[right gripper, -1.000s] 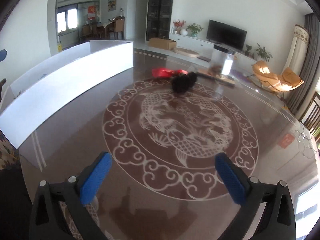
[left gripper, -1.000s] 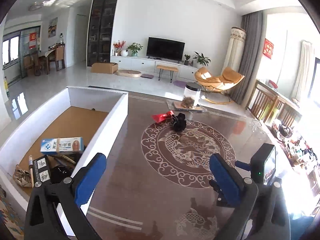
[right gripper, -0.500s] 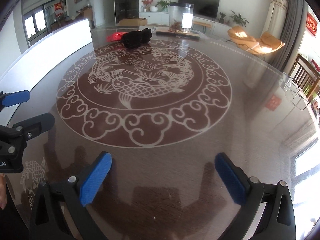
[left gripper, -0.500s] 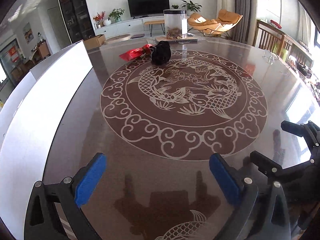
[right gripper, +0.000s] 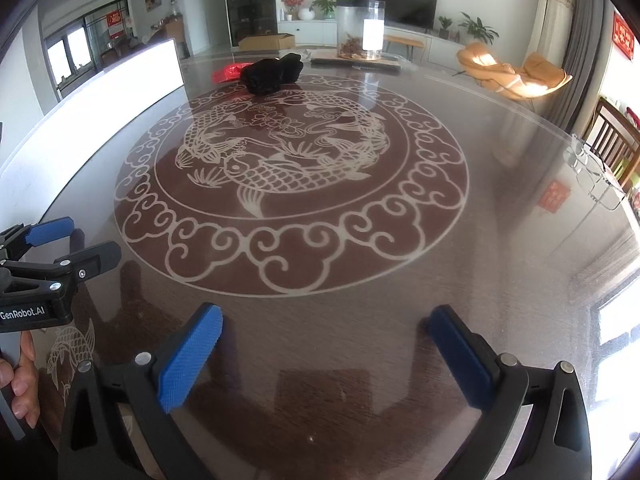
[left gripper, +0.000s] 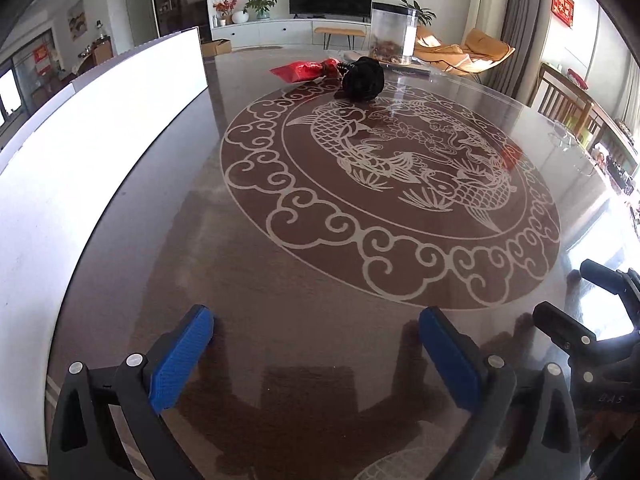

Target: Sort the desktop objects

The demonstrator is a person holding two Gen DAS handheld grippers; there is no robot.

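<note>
Right now both your tools sit low at the bottom of their frames: left gripper [left gripper: 316, 344] jaws spread wide, nothing between them; right gripper [right gripper: 326, 340] the same, wide apart and empty. Your hand [right gripper: 20, 380] shows at the lower left edge of the right view, on the left tool's handle.

Nothing lies on the table [left gripper: 320, 264] between the tools and the fish pattern, so the way forward looks clear.

Up top centre of the left view, well apart from both tools, lies the black bundle [left gripper: 362, 80]. It looks soft and light, cloth-like, probably squashes; pinch it across the bulging middle, not a loose edge. Touching or just beside it on its left is the red packet [left gripper: 304, 71], thin, crinkly foil by the look, likely light and slippery; take it near one end. From the right view the bundle partly hides the packet, so go for the bundle first or come in from the left.

Just behind them stands a clear jar [left gripper: 390, 32] on a flat board; probably tips easily, so don't overshoot. White box wall [left gripper: 100, 128] runs along the left side; a pair of glasses [right gripper: 596, 176] lies at the right edge of the right view, fragile, keep clear.
</note>
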